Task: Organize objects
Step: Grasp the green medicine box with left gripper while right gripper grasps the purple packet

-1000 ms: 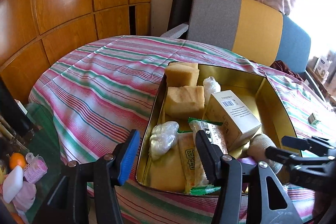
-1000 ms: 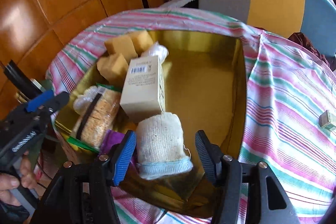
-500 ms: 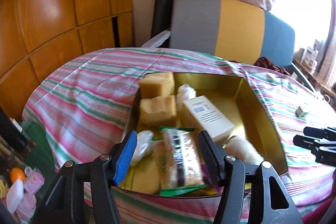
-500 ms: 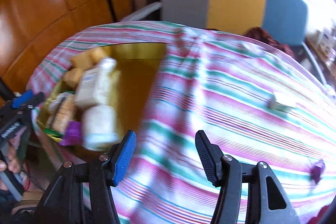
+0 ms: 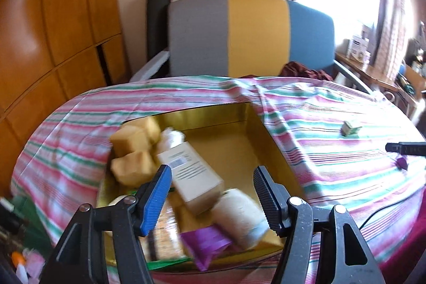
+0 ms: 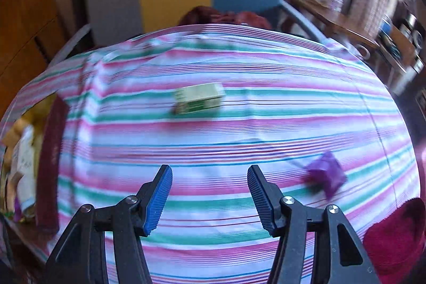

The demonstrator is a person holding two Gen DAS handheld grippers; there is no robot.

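Blue-padded fingers of the left gripper (image 5: 211, 197) are standing apart and the jaws are opening; nothing is being pressed between them. They are hovering over the near end of the gold tray (image 5: 239, 112), which is sitting on the striped tablecloth (image 5: 69, 151). Seen between the fingers, the cream carton (image 5: 193, 178) is lying flat in the tray, its long axis running from far-left to near-right. Just beside its near end, the white cloth roll (image 5: 241, 217) is lying with a purple packet (image 5: 206, 244) against it. Yellow sponge blocks (image 5: 131, 155) are sitting at the tray's left side.

The right gripper (image 6: 210, 197) is hanging over bare cloth, its jaws moderately apart and holding nothing. Beyond it, the small green box (image 6: 198, 97) is lying on the cloth, its long axis running almost left to right. A second purple packet (image 6: 326, 173) is lying to the right of the fingers, blurred.
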